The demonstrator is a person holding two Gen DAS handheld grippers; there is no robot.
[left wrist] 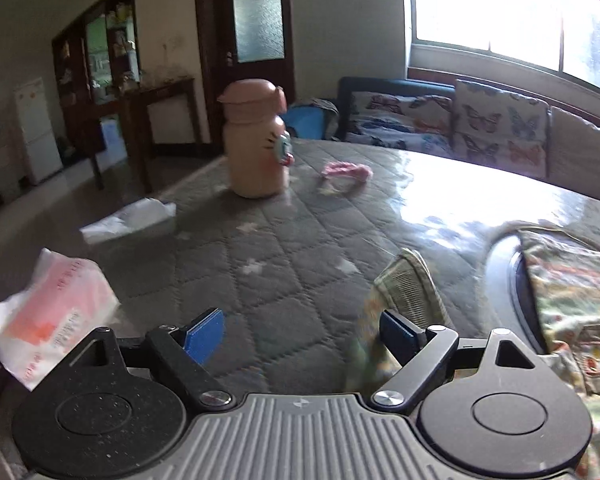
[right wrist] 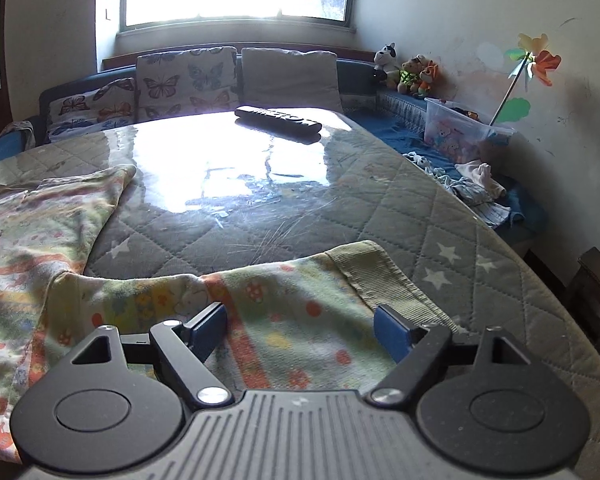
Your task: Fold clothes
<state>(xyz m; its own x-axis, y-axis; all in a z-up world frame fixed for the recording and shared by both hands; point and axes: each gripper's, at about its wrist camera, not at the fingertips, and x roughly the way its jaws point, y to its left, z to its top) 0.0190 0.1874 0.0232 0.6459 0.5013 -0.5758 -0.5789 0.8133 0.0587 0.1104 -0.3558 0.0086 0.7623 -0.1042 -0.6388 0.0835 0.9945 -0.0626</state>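
Right wrist view: a pale printed garment [right wrist: 260, 312] with mushrooms, orange stripes and a ribbed green cuff lies rumpled along the tabletop's [right wrist: 340, 208] near edge. Right gripper [right wrist: 300, 330] and left gripper [left wrist: 300, 334] gape wide, gripping nothing.

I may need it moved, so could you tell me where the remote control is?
In the right wrist view, the remote control lies at the table's far edge, before the plain cushion.
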